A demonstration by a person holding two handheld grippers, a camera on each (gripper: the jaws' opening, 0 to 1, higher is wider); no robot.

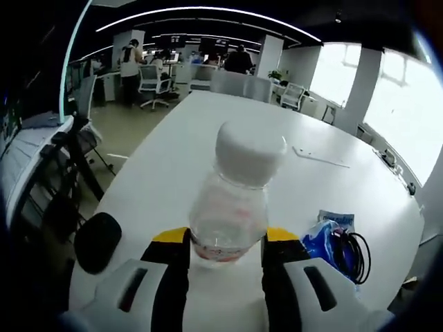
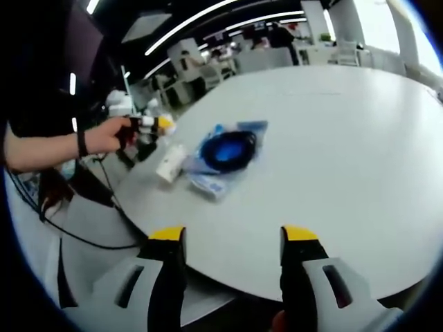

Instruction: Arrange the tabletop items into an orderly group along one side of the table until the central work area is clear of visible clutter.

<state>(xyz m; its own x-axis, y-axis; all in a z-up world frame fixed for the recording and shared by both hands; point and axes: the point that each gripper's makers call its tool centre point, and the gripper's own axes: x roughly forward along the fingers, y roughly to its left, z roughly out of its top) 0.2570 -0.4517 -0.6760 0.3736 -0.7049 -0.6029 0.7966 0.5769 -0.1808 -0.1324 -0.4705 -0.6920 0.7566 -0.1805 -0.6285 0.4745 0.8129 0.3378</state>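
Open-plan office, as I see it from the rig.
Ahead of my left jaws, past the big white table, stand swivel chairs, desks with monitors and people working under long ceiling light strips; large windows lie to their right.

Clear plastic bottle, smooth matt white table.

No lettering reads on the bottle or blue packet (print too blurred).
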